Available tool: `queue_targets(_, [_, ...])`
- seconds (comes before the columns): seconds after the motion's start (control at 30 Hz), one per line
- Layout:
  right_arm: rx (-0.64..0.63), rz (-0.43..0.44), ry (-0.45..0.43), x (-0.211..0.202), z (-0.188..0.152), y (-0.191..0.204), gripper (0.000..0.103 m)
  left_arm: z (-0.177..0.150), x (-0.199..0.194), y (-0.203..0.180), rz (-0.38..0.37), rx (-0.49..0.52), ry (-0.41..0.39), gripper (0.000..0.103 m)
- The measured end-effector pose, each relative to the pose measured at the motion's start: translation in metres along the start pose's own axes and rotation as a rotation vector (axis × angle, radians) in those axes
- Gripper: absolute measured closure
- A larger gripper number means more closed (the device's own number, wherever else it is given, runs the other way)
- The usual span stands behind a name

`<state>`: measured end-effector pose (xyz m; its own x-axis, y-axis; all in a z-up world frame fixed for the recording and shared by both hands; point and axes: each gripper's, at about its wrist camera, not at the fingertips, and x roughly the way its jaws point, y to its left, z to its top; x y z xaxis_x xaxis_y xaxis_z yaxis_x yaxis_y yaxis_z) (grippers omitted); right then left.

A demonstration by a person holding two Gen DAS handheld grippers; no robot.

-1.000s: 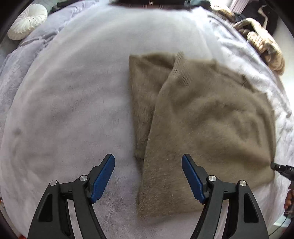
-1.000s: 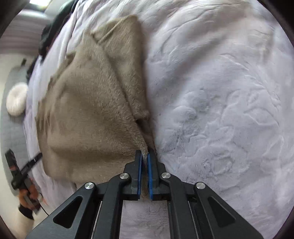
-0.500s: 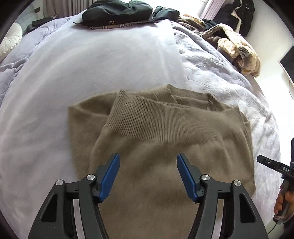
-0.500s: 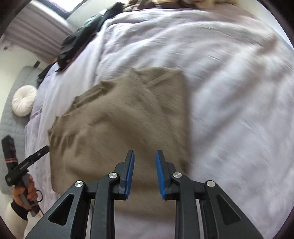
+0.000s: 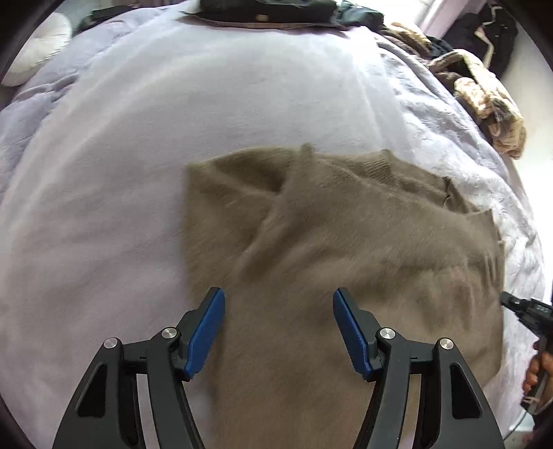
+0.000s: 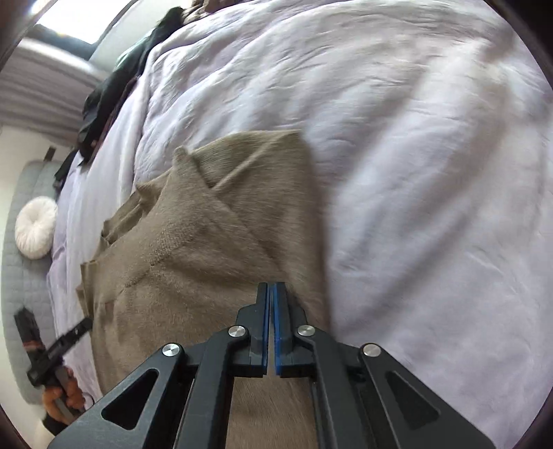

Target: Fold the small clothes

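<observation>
Brown sweater point(image 5: 345, 248) lying flat on pale lilac blanket point(image 5: 172, 138), partly folded, one flap laid diagonally across upper part. Fabric blurred in both views, so knit and fold edges hard to trace. Near end of sweater cut off at bottom of both frames.

Left gripper point(image 5: 278, 311) over sweater's left part, blue pads wide apart, nothing between them but fuzzy cloth underneath; contact with cloth impossible to judge. Also seen in right wrist view at lower left point(image 6: 65, 342), only partly, with hand point(image 6: 64, 397) around its handle, cut by frame edge.

Right gripper point(image 6: 270, 293) above sweater near its right edge, jaws closed down to thin slit, nothing visibly pinched between pads. Whether tips touch sweater unclear. Seen again at right edge of left wrist view point(image 5: 528, 311), mostly cut off.

Dark clothes point(image 5: 269, 10) at far end of bed, cropped at top. Tan patterned heap point(image 5: 484, 96) far right. White round cushion point(image 6: 36, 228) beside bed, half out of frame in left view.
</observation>
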<state>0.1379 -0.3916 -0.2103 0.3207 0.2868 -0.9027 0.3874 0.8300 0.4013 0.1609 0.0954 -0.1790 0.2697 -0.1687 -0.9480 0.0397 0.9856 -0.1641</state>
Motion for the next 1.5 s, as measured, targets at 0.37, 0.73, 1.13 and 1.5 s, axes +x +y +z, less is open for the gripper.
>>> queue_targets(0.37, [0.262,0.372,0.178,-0.007,-0.138,-0.029,0.032,-0.121,-0.026,0.063,-0.167,-0.310,0.174,0.026])
queue_targets(0.73, [0.601,0.447,0.018,0.018,-0.129,-0.062,0.095,-0.124,0.000,0.066,-0.185,-0.510,0.086,0.083])
queue_targets(1.13, [0.338,0.237,0.084,0.019,-0.103,-0.055,0.095,-0.148,-0.008,0.083,-0.128,-0.396,0.076,0.083])
queue_targets(1.5, [0.112,0.151,0.016,-0.048,-0.118,-0.015,0.089,-0.125,-0.056,0.054,-0.073,-0.196,0.019,0.083])
